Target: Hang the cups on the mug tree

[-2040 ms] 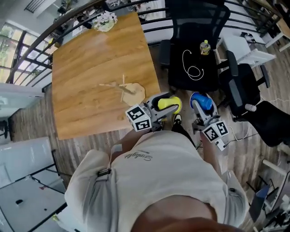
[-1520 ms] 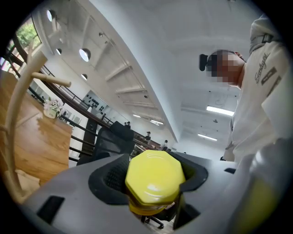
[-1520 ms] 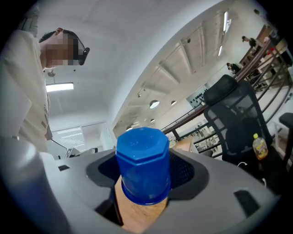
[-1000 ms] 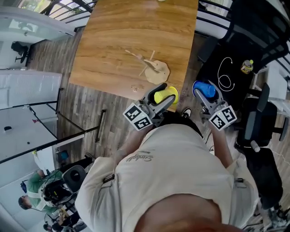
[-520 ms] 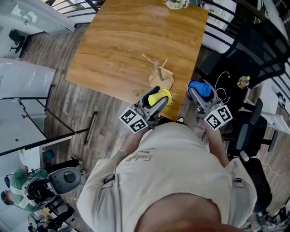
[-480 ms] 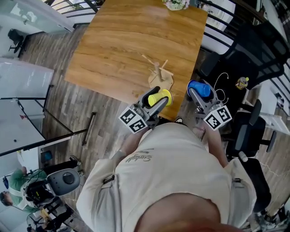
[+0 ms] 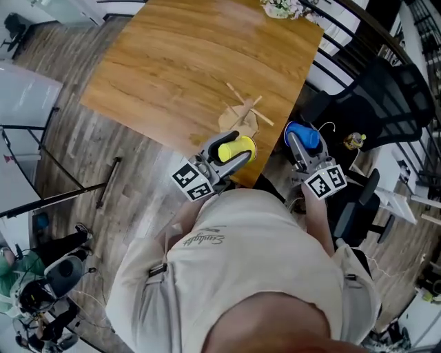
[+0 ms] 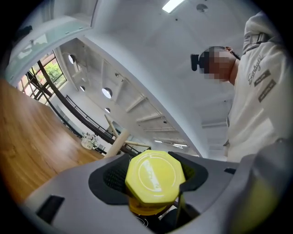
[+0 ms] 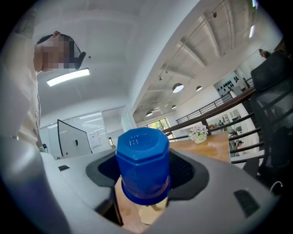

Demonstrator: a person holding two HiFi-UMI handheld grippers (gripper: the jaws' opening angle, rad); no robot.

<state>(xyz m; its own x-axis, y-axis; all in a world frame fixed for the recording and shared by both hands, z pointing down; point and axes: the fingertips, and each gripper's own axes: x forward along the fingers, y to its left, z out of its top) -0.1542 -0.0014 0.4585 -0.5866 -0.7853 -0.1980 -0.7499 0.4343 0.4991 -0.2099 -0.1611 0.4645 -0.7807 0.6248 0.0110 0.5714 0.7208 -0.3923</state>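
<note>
A wooden mug tree [image 7: 242, 114] with bare pegs stands on the wooden table [image 7: 165, 62] near its right front corner. My left gripper [image 7: 231, 152] is shut on a yellow cup [image 7: 236, 147], held just short of the table edge below the tree. In the left gripper view the yellow cup [image 8: 154, 178] sits bottom-out between the jaws, with the tree's pale post [image 8: 116, 140] beyond. My right gripper [image 7: 303, 141] is shut on a blue cup [image 7: 304, 135], off the table to the tree's right. The blue cup [image 9: 143, 170] also points bottom-out.
A small flower pot [image 7: 281, 7] sits at the table's far edge. A black office chair [image 7: 375, 103] and black railings stand to the right of the table. Wood-plank floor lies to the left, with a seated person [image 7: 17, 272] at the lower left.
The person has turned to face the table. Both grippers, still holding their cups, have come closer to the table corner and the mug tree.
</note>
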